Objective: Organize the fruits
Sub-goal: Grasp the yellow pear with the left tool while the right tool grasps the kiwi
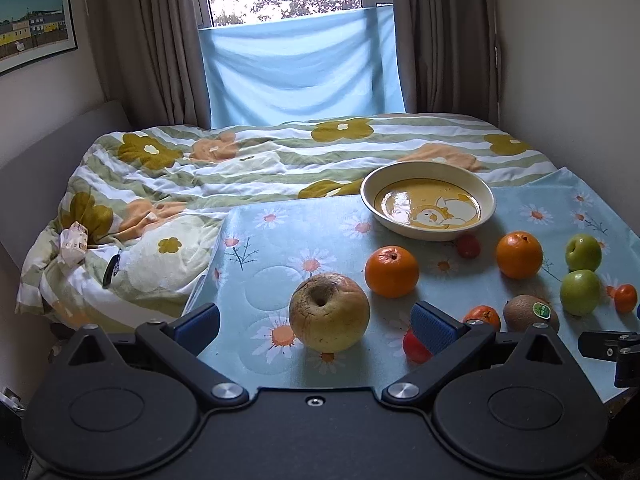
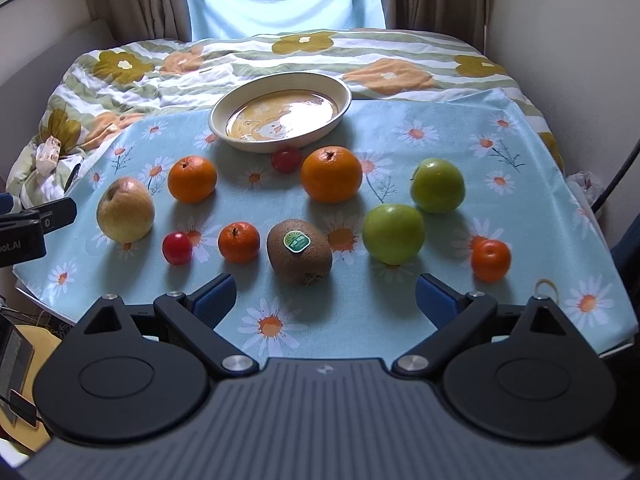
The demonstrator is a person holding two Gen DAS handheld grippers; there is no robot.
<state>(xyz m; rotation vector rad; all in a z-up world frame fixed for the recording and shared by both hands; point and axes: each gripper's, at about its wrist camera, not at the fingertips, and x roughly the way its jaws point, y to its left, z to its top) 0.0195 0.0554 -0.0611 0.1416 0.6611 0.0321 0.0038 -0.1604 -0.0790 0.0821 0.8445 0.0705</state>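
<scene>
A cream plate [image 1: 427,229] [image 2: 240,142] with a yellow duck picture stands at the far side of a daisy-print cloth [image 1: 272,256] [image 2: 500,208]. Fruit lies loose in front of it: a wrinkled yellow apple [image 1: 329,312] [image 2: 125,215], two oranges [image 1: 391,271] [image 2: 331,174], two green apples [image 2: 393,233] [image 2: 437,185], a stickered kiwi [image 2: 299,251], small mandarins [image 2: 239,241] [image 2: 491,260] and red cherry tomatoes [image 2: 177,248] [image 2: 286,159]. My left gripper [image 1: 316,328] is open, its blue pads either side of the yellow apple. My right gripper [image 2: 324,300] is open just short of the kiwi.
The cloth lies on a bed with a flowered duvet [image 1: 200,176]. Curtains and a blue sheet [image 1: 296,76] hang at the window behind. Walls close in on both sides. A rubber band [image 2: 546,288] lies at the cloth's near right corner.
</scene>
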